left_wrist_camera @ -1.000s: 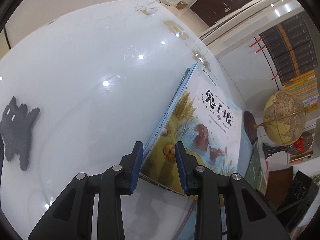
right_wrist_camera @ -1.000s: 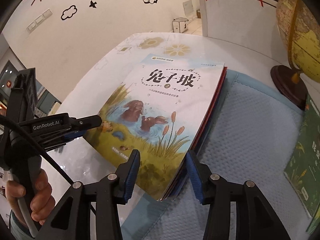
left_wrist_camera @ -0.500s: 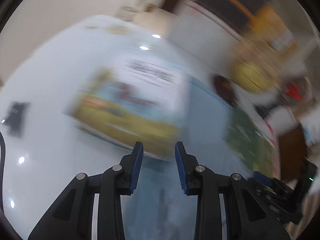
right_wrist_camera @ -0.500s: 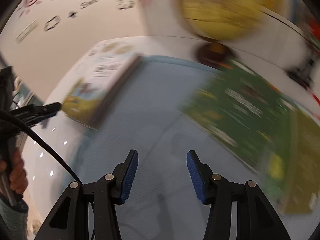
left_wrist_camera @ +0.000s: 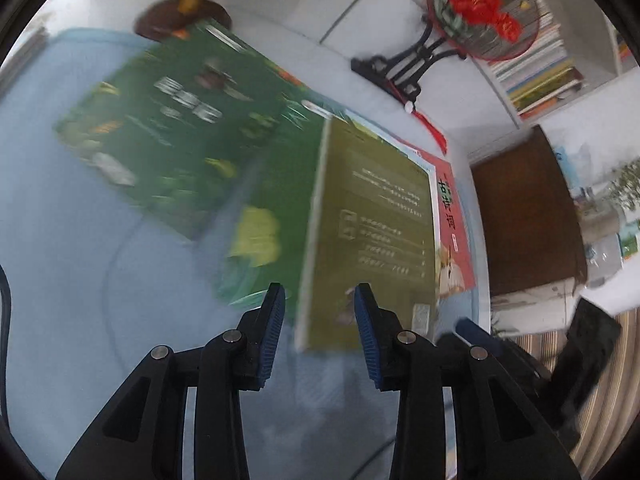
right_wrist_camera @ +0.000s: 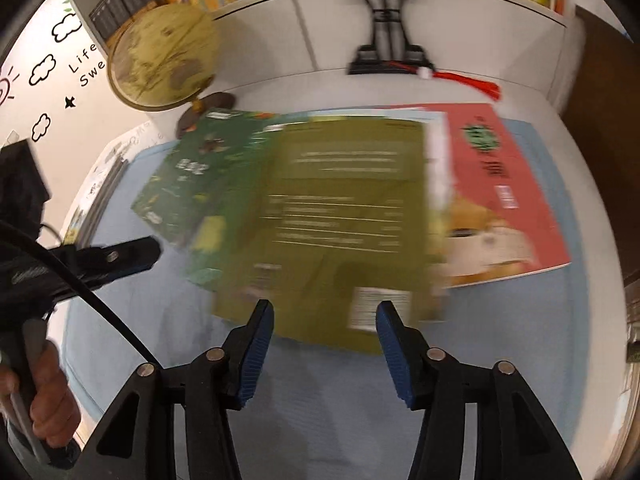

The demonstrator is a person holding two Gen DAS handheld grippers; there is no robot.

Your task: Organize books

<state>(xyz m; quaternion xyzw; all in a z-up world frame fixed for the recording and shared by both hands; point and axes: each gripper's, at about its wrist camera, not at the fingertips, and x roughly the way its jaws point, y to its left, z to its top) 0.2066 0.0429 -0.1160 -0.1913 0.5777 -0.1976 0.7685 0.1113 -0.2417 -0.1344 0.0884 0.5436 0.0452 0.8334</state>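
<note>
Both the left gripper (left_wrist_camera: 320,320) and right gripper (right_wrist_camera: 325,334), fingers apart and empty, face the olive book (right_wrist_camera: 340,220) overlapping the green book (right_wrist_camera: 192,184), seemingly next to grasp.

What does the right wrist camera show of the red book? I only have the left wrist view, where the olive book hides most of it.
Observer: Nearly its whole cover; the red book lies flat on the blue mat, right of the olive book.
Operator: Is the right gripper holding anything?
Observer: No, it is open and empty.
Operator: What stands on that brown base?
Observer: A globe, whole ball visible, behind the green book.
</note>
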